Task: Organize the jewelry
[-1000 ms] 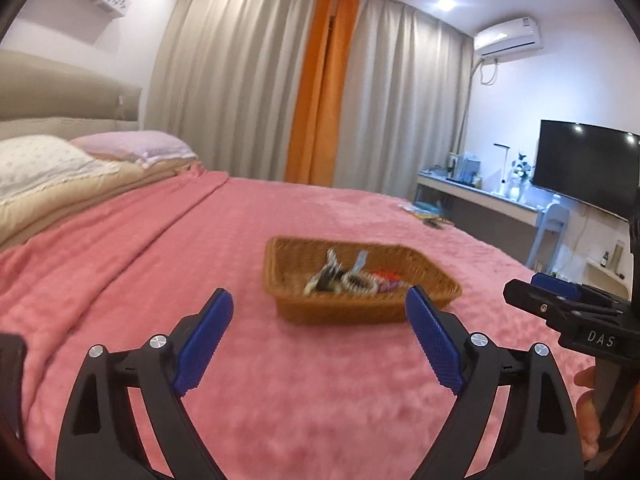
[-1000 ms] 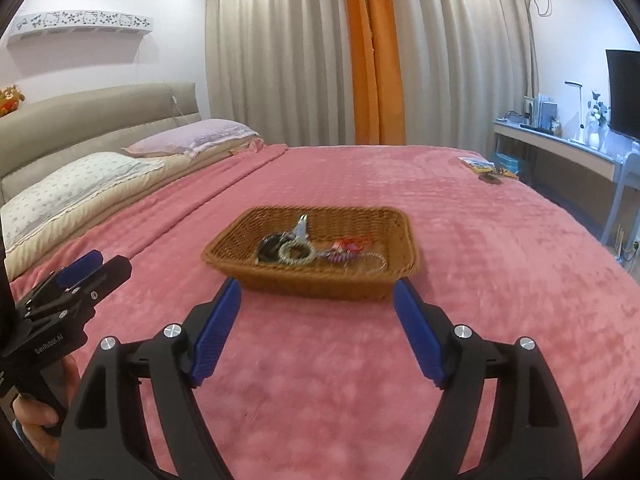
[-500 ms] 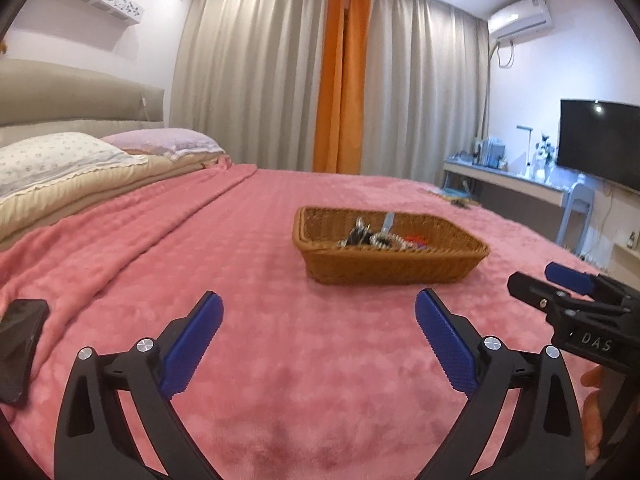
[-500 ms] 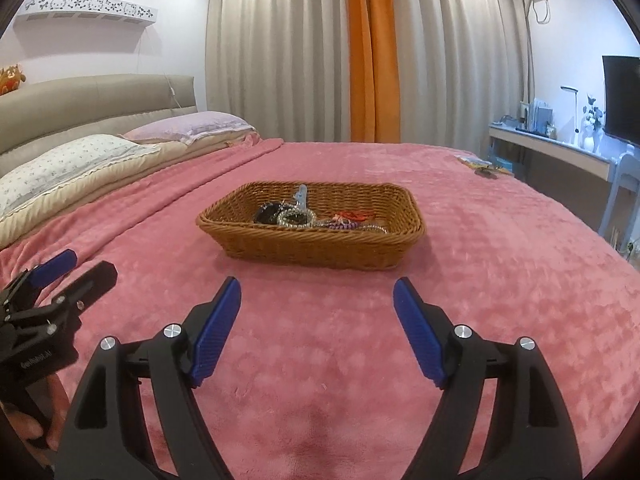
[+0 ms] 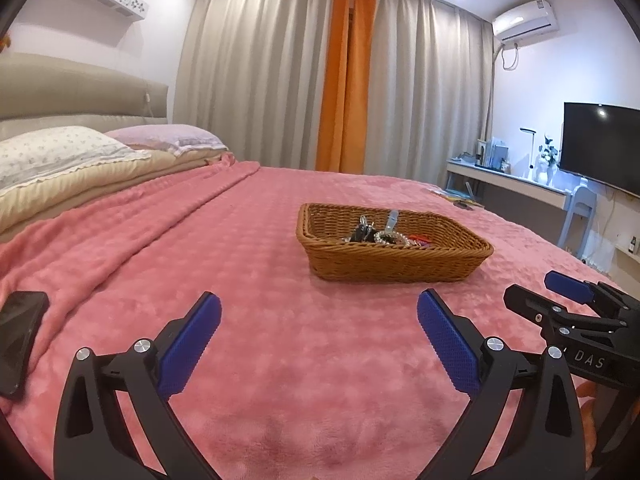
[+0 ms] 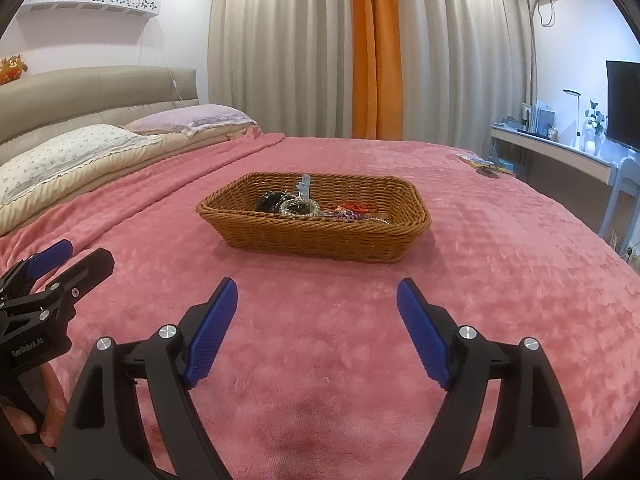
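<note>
A wide bed covered in a plush pink blanket fills most of both views. Its head end, with two pillows against a beige padded headboard, lies to the left; its right edge runs along a narrow aisle beside a white desk and a wall-mounted television. Grey and orange curtains close off the wall beyond the bed's far edge.

Near the middle of the bed sits a shallow woven basket, rectangular with rounded corners, its rim low all round. The jewelry lies inside it in a small heap, toward the left and centre of the basket floor (beaded bracelets, dark pieces, something red, and a pale blue clip are distinguishable; finer detail is not). Bare blanket surrounds the basket on every side, with a broad open stretch between it and the near edge of the bed.

The left gripper hovers low over that near stretch, its jaws spread wide and holding nothing. The right gripper hovers alongside it, jaws likewise spread wide and empty, with the basket straight ahead. Each gripper shows at the edge of the other's view, near one another but apart.

A dark phone lies flat on the blanket at the left, well apart from the basket. A few small items rest near the bed's far right corner.
</note>
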Demonstrator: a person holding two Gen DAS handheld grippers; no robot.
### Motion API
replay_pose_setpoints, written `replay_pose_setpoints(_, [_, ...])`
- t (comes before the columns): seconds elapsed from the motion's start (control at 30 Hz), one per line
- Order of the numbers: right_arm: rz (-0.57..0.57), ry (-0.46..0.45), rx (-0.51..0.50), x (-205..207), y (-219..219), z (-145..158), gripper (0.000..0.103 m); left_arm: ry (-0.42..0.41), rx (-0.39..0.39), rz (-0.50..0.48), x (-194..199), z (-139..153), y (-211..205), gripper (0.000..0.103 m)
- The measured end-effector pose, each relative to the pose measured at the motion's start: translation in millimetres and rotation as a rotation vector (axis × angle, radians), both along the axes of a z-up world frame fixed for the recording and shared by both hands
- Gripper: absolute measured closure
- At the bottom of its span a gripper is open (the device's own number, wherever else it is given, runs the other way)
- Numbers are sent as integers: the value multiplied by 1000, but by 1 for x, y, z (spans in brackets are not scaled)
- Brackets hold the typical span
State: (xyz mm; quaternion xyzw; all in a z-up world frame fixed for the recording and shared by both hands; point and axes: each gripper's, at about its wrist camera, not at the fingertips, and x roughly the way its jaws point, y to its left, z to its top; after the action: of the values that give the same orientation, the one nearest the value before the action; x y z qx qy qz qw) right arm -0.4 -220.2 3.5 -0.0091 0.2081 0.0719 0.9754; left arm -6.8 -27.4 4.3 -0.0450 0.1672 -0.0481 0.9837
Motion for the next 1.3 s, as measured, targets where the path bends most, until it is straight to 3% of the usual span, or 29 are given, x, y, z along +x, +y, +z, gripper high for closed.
replay_pose_setpoints(1.3, [-25, 7, 5, 1, -1, -2, 22, 17, -7, -7, 0, -9, 2, 8])
